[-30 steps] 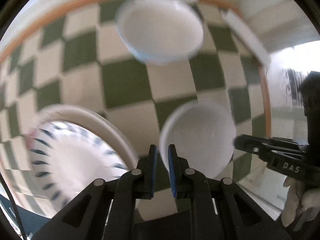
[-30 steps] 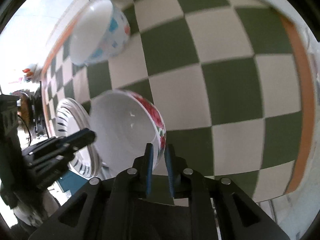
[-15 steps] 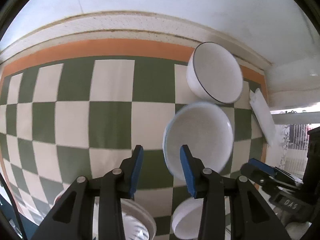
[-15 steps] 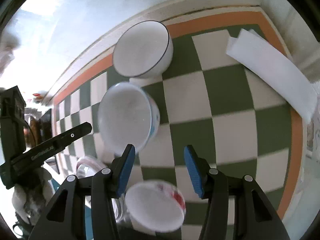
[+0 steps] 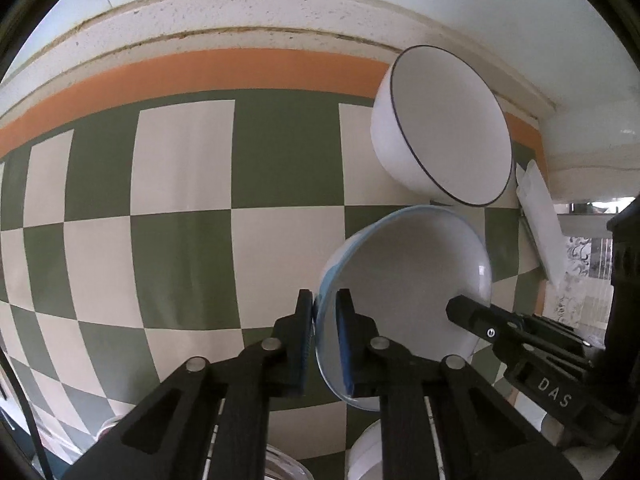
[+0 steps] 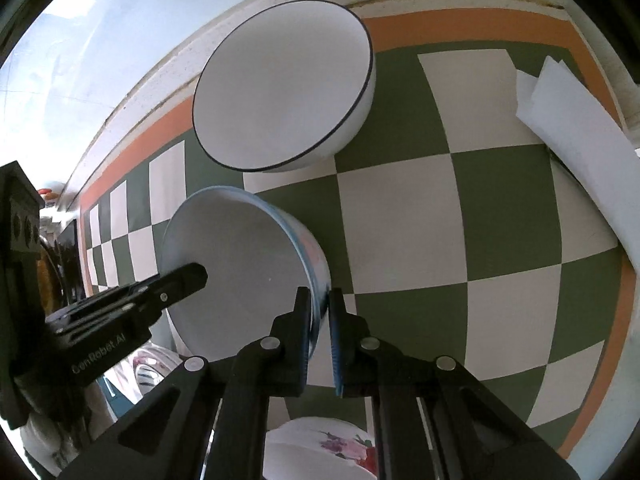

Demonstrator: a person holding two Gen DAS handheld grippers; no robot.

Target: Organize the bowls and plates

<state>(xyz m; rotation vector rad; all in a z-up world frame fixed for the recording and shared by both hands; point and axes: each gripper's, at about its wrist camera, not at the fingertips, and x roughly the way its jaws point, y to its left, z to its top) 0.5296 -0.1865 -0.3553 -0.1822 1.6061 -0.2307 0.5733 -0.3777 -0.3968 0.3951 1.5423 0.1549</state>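
Observation:
A white bowl with a pale blue rim (image 5: 408, 280) (image 6: 240, 264) stands on the green and cream checked cloth (image 5: 180, 240), held from both sides. My left gripper (image 5: 324, 320) is shut on its left rim, one pad inside and one outside. On the opposite rim my right gripper (image 6: 320, 312) is shut the same way. Each gripper shows in the other's view: the right one (image 5: 460, 308), the left one (image 6: 196, 276). Just behind stands a white bowl with a thin dark rim (image 5: 448, 132) (image 6: 280, 84). Whether the held bowl is off the cloth I cannot tell.
A flowered bowl (image 6: 320, 448) lies below the right gripper, and a striped plate (image 6: 148, 372) at lower left. A white paper strip (image 6: 580, 152) (image 5: 540, 224) lies by the cloth's orange border. A wall ledge (image 5: 240, 12) runs behind the table.
Both grippers let go of the flowered bowl, opened, moved toward the back of the table, and closed on opposite rims of the blue-rimmed bowl.

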